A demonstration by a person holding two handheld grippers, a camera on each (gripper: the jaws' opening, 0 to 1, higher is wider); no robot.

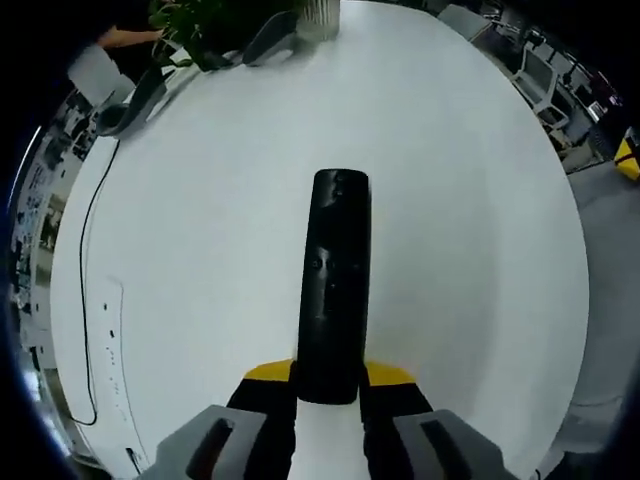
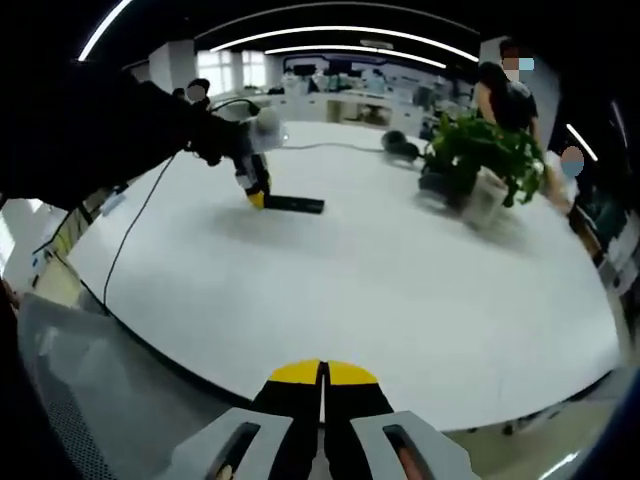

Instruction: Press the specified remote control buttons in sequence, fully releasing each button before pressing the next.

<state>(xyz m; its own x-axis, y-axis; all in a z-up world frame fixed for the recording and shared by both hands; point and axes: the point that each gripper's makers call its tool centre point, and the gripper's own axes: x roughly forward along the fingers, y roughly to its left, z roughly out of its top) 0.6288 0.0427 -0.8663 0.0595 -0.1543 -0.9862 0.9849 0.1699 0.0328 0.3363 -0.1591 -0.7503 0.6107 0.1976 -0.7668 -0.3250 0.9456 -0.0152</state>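
Observation:
A long black remote control (image 1: 332, 280) stands out from my left gripper (image 1: 328, 385), whose yellow-tipped jaws are shut on its near end; it hangs just over the white table (image 1: 200, 280). In the right gripper view the same remote (image 2: 293, 204) lies low over the table (image 2: 380, 290) at the far left, held by the left gripper (image 2: 256, 190) in a person's dark-sleeved hand. My right gripper (image 2: 322, 375) is at the table's near edge, jaws shut together with nothing between them.
A potted green plant (image 2: 480, 160) in a white pot stands at the back right, also seen as the plant (image 1: 215, 25). A black cable (image 1: 85, 260) runs along the table's left side. Headphones (image 2: 400, 146) lie beyond. Persons stand behind the plant.

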